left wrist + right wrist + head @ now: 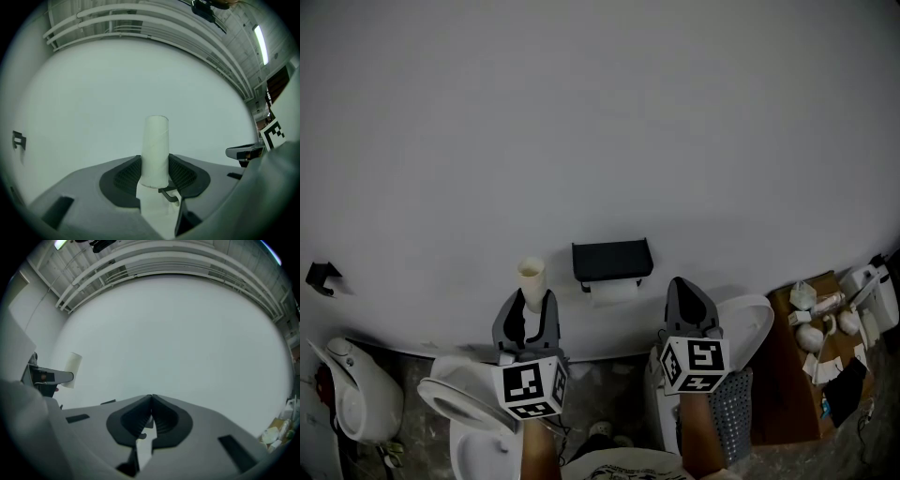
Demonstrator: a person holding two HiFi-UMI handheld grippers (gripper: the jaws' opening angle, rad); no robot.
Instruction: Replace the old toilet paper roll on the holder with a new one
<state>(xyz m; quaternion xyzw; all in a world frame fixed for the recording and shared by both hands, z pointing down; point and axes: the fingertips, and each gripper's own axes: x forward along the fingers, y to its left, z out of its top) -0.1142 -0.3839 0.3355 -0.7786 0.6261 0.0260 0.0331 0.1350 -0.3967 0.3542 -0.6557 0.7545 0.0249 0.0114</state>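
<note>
A black toilet paper holder (pixel 612 260) is fixed to the grey wall, and a white paper roll (pixel 615 292) sits right under its cover. Left of the holder, my left gripper (pixel 532 302) is shut on a bare cardboard tube (pixel 531 277). The tube stands upright and sticks up above the fingers. In the left gripper view the tube (pixel 155 149) is clamped between the two dark pads of that gripper (pixel 155 164). Right of the holder and a little below it, my right gripper (pixel 691 298) is shut with nothing in it; its pads meet (pixel 151 398). From there the tube (pixel 71 370) shows at far left.
A white toilet (pixel 461 405) stands below the left gripper, with another white fixture (pixel 358 394) at far left. A black hook (pixel 321 277) is on the wall. At right are a perforated white bin (pixel 729 412) and a wooden shelf (pixel 787 375) with bottles.
</note>
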